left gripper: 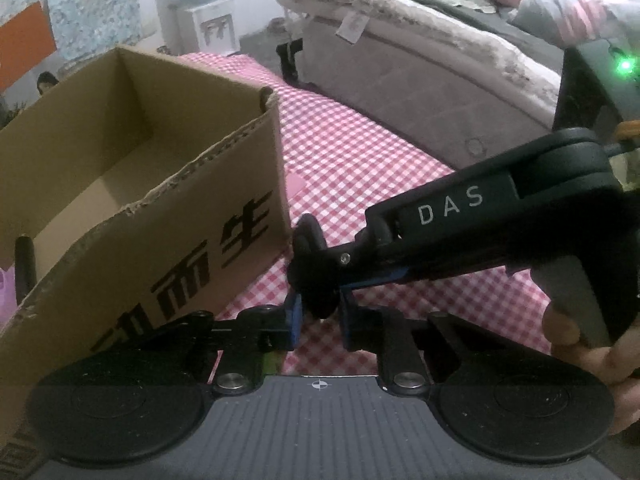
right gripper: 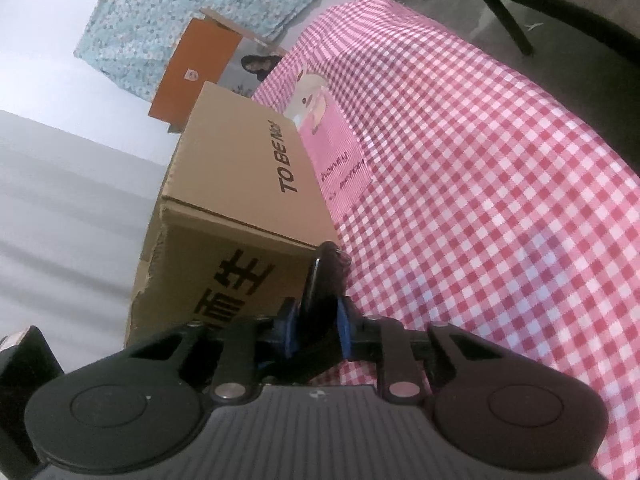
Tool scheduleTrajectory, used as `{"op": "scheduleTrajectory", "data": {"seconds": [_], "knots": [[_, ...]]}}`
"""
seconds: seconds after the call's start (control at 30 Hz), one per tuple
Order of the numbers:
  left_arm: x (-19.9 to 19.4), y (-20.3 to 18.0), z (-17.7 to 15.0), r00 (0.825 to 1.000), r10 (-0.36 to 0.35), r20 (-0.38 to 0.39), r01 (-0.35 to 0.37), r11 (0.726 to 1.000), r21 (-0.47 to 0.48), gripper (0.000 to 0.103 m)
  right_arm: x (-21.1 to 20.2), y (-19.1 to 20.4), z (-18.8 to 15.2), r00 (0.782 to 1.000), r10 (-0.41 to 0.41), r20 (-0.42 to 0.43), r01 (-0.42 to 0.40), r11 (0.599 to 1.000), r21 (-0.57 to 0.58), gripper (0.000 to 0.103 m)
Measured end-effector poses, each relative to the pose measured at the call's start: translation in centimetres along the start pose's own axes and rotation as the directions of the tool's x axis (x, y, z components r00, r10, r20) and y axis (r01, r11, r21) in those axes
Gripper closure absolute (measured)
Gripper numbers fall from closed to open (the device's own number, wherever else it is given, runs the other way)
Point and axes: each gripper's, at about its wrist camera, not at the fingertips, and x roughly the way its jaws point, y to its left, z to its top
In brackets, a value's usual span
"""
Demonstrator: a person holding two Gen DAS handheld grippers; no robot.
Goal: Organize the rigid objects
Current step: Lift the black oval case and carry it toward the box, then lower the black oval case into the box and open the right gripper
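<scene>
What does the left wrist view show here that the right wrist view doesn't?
Left wrist only: the cardboard box's open interior, the bed, and the right gripper reaching in from the right. Right wrist only: the box side printed "TO BE", the pink patch on the tablecloth, the orange box. Both: the box, the checked tablecloth, and a black object pinched between blue pads.

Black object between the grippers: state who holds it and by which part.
Both hold the black object. The left gripper pinches its lower end; the right gripper pinches its near end, beside the cardboard box. What the object is cannot be told.
</scene>
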Motion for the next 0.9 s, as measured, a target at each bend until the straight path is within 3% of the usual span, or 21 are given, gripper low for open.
{"op": "scheduleTrajectory", "data": {"seconds": [0.3, 0.6, 0.77, 0.9], "knots": [[-2.7, -1.2, -0.6, 0.998, -0.012, 0.057, 0.01, 1.0, 0.025, 0.086, -3.0, 1.8, -1.8, 0.999, -0.003, 0.043, 0.005, 0.999, -0.038, 0.08], [-8.6, -2.6, -0.3, 0.978, 0.004, 0.21, -0.018, 0.998, 0.064, 0.085, -8.4, 7.3, -4.5, 0.988, 0.014, 0.154, 0.013, 0.986, -0.168, 0.08], [-12.2, -0.6, 0.4, 0.955, 0.079, 0.284, -0.086, 0.996, 0.012, 0.085, -8.9, 12.0, -4.2, 0.983, 0.066, 0.169, -0.015, 0.958, -0.287, 0.08], [-13.7, 3.2, 1.2, 0.954, 0.129, 0.271, -0.114, 0.991, -0.072, 0.085, -6.3, 15.8, -2.6, 0.988, 0.111, 0.105, -0.067, 0.931, -0.359, 0.08]]}}
